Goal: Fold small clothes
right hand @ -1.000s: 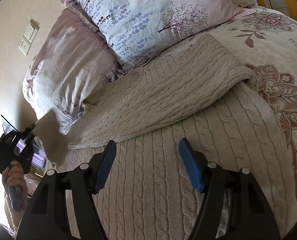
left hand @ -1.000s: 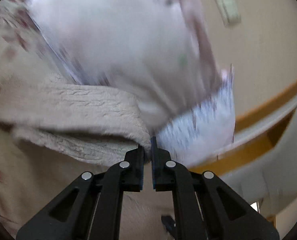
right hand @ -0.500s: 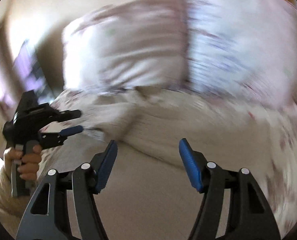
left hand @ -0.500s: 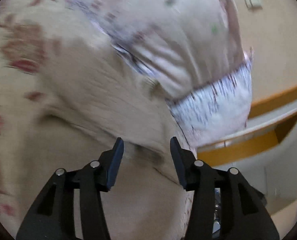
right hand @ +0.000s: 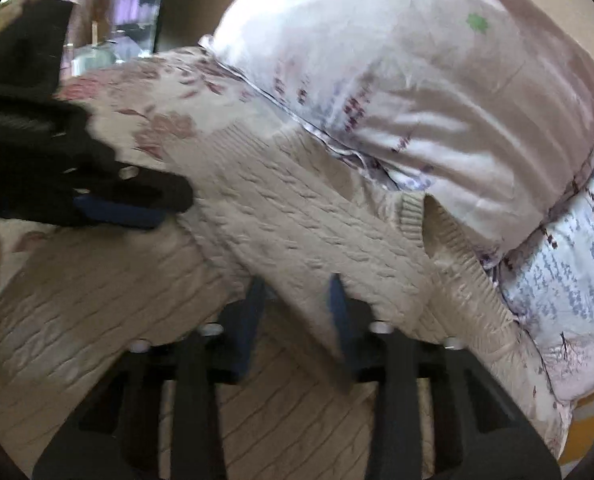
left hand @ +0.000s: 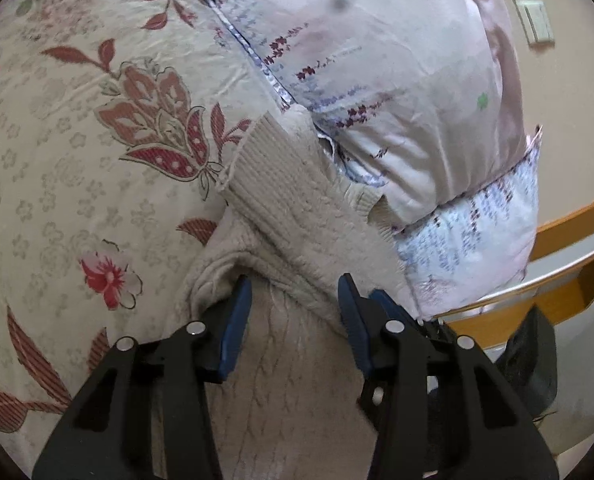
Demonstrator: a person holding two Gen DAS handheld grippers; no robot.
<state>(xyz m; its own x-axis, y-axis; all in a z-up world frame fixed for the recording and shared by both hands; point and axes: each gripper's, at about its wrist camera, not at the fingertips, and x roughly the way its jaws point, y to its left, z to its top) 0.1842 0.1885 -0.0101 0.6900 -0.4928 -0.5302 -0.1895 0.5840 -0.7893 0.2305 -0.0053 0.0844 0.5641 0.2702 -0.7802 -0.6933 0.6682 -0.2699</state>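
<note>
Sweater (left hand: 297, 220), cream cable knit, spread on a bed with a floral bedspread (left hand: 77, 160), its upper part pushed against two pale patterned pillows (left hand: 397, 80). One sleeve folded diagonally across the body, ribbed cuff pointing toward the bedspread flowers.

Left claw (left hand: 295, 300) partly open over the folded sleeve, blue pads either side of the knit ridge but not pressing on it; nothing gripped. Seen also from the right wrist view as a dark, blurred shape (right hand: 117, 208) at the sweater's far edge.

Right claw (right hand: 297, 300) narrowed, having just been closing, with a fold of the sleeve between its pads. Picture too blurred to tell whether the pads actually pinch the knit.

Likely handling: soft, limp and fairly thick; light enough to lift by a pinch, yet stretchy, so a single-point hold would probably let the rest sag and drag. Textured knit should not slip from rubbery pads. Best holds appear to be the firmer ribbed edges, meaning cuff (left hand: 257, 160), hem or neckline (right hand: 413, 216), or a doubled fold line, taken at two spread points so that the layer turns over flat.

Wooden headboard rail (left hand: 569, 220) and a wall switch (left hand: 533, 12) behind the pillows.
</note>
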